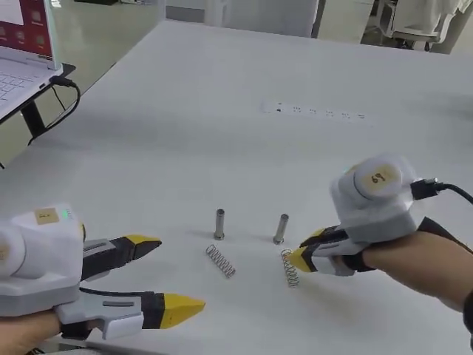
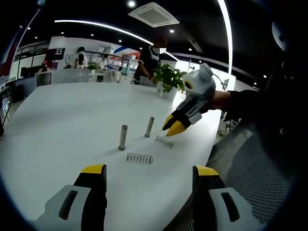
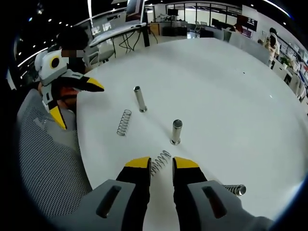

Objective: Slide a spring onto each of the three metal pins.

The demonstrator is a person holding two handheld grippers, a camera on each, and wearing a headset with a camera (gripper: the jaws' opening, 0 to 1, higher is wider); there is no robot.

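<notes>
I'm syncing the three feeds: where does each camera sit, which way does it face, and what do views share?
Head view: on the headset, looking forward and down at the table; left hand-held gripper and right hand-held gripper show.
Left gripper view: on the left one, facing the right one; own jaws wide apart.
Right gripper view: on the right one, facing the left one; own jaws astride a spring.
All share: two upright pins.
</notes>
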